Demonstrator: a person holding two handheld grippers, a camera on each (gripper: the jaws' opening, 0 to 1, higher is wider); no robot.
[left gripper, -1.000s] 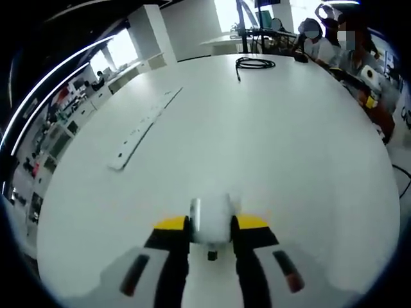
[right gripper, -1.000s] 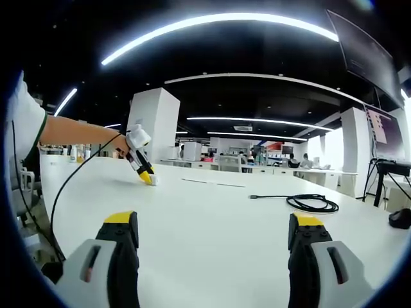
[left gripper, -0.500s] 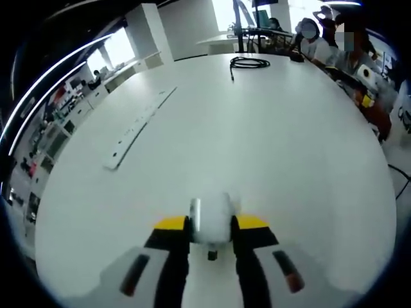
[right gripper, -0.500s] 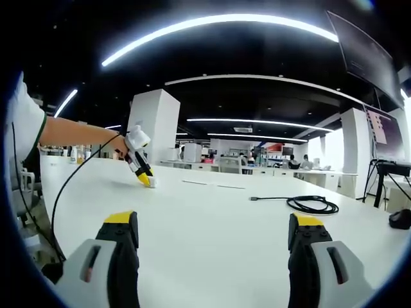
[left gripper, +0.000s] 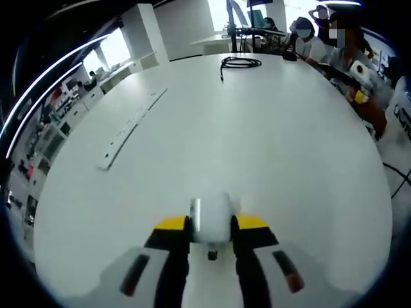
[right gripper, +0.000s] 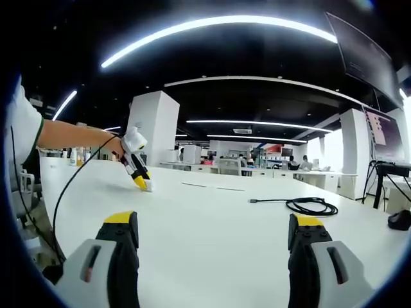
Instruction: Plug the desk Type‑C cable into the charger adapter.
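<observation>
Jaws of the left gripper (left gripper: 210, 224) clamp the white charger adapter (left gripper: 210, 218) on the table (left gripper: 270, 147). Right gripper (right gripper: 214, 240) gapes wide; the coiled cable (right gripper: 308, 205) lies well apart.

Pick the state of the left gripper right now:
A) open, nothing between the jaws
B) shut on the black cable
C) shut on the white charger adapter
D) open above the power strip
C. In the left gripper view the left gripper has its yellow-tipped jaws pressed against both sides of the white charger adapter, while the black cable lies coiled at the far end of the table.
</observation>
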